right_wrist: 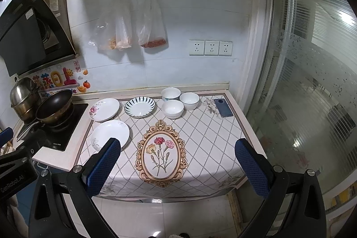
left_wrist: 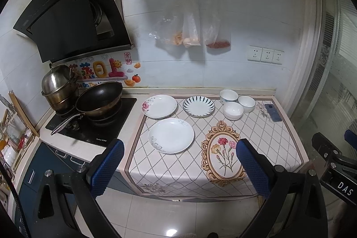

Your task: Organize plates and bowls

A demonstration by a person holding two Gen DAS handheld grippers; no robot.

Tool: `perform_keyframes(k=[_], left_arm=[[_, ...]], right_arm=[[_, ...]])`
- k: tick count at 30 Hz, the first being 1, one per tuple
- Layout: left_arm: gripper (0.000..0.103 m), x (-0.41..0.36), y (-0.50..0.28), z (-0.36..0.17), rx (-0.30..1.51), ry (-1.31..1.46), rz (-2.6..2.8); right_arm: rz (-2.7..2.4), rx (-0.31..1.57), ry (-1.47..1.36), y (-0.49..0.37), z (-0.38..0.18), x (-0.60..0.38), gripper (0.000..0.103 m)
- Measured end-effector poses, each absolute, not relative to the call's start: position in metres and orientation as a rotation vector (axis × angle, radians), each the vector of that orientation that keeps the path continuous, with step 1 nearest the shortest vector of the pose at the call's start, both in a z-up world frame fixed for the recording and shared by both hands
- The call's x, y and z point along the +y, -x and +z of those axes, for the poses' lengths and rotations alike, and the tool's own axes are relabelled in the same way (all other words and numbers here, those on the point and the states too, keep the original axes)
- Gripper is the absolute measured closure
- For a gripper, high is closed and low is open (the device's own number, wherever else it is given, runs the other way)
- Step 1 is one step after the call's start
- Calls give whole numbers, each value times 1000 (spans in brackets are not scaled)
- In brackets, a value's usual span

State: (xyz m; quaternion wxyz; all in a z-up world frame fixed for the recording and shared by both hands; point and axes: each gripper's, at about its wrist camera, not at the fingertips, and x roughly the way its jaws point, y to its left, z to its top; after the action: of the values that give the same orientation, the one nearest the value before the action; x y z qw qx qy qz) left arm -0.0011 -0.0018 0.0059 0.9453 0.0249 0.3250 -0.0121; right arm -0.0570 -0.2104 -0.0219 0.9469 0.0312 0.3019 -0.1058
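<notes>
Three plates and three bowls sit on the patterned tablecloth point(left_wrist: 263, 137), all empty as far as can be seen. In the left wrist view, the plain white plate point(left_wrist: 171, 135) lies just left of centre, nearest the camera. Above it, the rose-printed plate point(left_wrist: 159, 106) and the dark-striped plate point(left_wrist: 198, 106) lie side by side, close but apart. To the right of the striped one, the bowls cluster: a white bowl with a blue mark point(left_wrist: 228, 97) at the back, a dark-rimmed bowl point(left_wrist: 246, 103) to its right, and a plain white bowl point(left_wrist: 233, 110) in front, all three near touching.

A blue phone point(left_wrist: 272, 112) lies flat at the cloth's right edge, just beyond the bowls. The lower right of the cloth, around the printed flower oval, is open, and the cloth hangs over the counter's front edge.

At left, a dark wok point(left_wrist: 99, 100) and a lidded steel pot point(left_wrist: 58, 86) stand on the black hob point(left_wrist: 93, 131), under the range hood point(left_wrist: 71, 12) in the upper left. Plastic bags point(left_wrist: 189, 21) hang on the wall.

The left gripper point(left_wrist: 179, 168) and the right gripper point(right_wrist: 177, 167) both hover before the counter's front edge, jaws wide apart, holding nothing.
</notes>
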Motion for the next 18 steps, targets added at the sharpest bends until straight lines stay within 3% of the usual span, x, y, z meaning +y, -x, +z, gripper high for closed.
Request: perform_keyframes(k=[18], left_arm=[[0, 5, 2, 6, 660, -43, -27]], right_arm=[[-205, 610, -61, 57, -19, -209, 0]])
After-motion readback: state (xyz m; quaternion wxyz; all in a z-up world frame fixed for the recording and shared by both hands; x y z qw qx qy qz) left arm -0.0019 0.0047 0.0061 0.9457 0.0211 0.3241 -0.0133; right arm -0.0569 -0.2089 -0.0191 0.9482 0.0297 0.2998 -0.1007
